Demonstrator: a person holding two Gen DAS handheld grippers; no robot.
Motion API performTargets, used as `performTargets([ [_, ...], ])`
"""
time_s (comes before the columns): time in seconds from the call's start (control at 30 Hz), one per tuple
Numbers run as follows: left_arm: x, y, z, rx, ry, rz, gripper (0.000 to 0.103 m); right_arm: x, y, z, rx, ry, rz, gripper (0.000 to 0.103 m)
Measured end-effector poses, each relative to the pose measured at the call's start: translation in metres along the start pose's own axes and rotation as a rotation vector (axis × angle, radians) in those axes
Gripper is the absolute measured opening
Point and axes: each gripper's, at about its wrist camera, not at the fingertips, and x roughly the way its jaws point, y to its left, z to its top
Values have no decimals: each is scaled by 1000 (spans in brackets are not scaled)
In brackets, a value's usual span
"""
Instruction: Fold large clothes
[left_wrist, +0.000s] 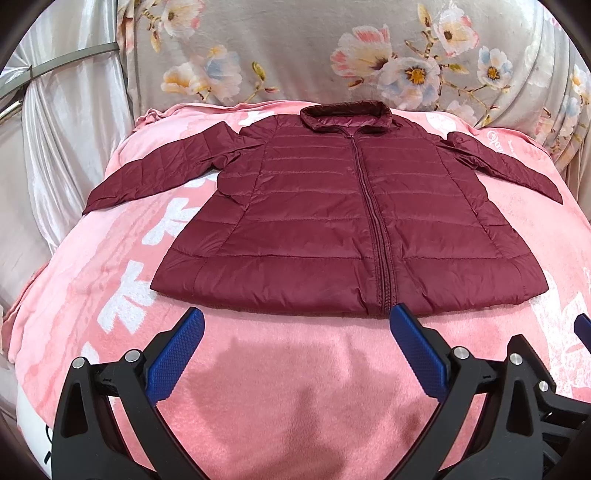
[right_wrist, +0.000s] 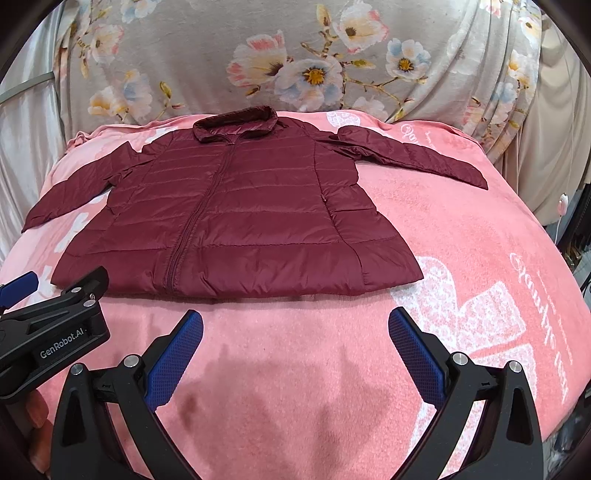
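A dark red quilted jacket (left_wrist: 332, 214) lies flat and zipped, front up, on a pink blanket (left_wrist: 277, 387). Its collar is at the far side, its sleeves are spread out left and right, and its hem is toward me. My left gripper (left_wrist: 295, 325) is open and empty, hovering just short of the hem near the zipper's bottom. My right gripper (right_wrist: 295, 325) is open and empty, just short of the jacket's (right_wrist: 229, 214) hem at its right half. The left gripper's body also shows in the right wrist view (right_wrist: 55, 328) at the left edge.
The pink blanket (right_wrist: 461, 258) with white prints covers a bed-like surface. A grey floral cloth (left_wrist: 332, 55) hangs behind it. Shiny white drapes (left_wrist: 55, 147) hang at the left. A white cable and small device (right_wrist: 562, 201) sit past the right edge.
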Motion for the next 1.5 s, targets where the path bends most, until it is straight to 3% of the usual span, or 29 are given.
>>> performTargets([
  [1.5,6,6,-3,1,16,12,98,5,4,-1,-7,5,-3,98],
])
